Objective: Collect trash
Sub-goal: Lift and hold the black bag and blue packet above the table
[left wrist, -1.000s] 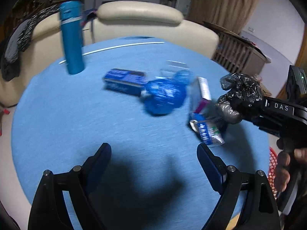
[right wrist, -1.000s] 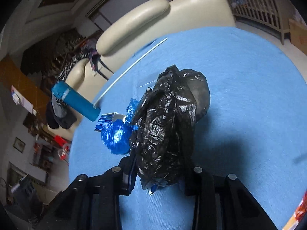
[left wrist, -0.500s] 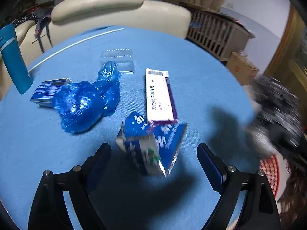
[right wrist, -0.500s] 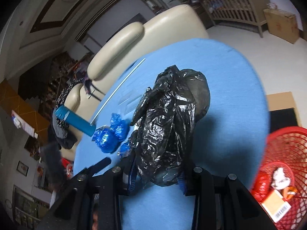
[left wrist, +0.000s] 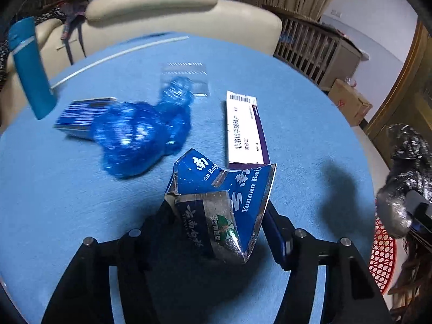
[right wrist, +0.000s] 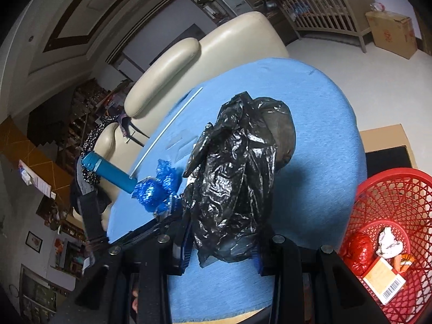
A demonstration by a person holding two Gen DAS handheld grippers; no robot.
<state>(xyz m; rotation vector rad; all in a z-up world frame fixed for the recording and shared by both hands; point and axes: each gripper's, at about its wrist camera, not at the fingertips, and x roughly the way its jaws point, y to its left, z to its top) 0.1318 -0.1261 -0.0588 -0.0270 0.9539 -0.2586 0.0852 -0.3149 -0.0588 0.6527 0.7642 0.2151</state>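
Note:
My left gripper point(left wrist: 216, 216) is shut on a crushed blue and silver carton point(left wrist: 221, 199) on the round blue table point(left wrist: 54, 202). Beyond it lie a white and purple medicine box point(left wrist: 245, 129), a crumpled blue plastic bag point(left wrist: 140, 132), a dark blue box point(left wrist: 78, 116) and a clear plastic packet point(left wrist: 186, 78). My right gripper point(right wrist: 224, 243) is shut on a crumpled black plastic bag point(right wrist: 237, 172), held above the table's right edge; the bag also shows in the left wrist view point(left wrist: 405, 175). A red trash basket point(right wrist: 388, 216) stands on the floor to the right, holding some trash.
A tall blue bottle point(left wrist: 29, 70) stands at the table's far left, and a thin white rod point(left wrist: 118, 54) lies along the far edge. A cream sofa point(left wrist: 172, 8) is behind the table. A cardboard box point(left wrist: 351, 102) and a wooden crib point(left wrist: 316, 48) stand at the right.
My left gripper has moved in and closed on the blue and silver carton. My right gripper has carried the black bag further right, toward the red basket.

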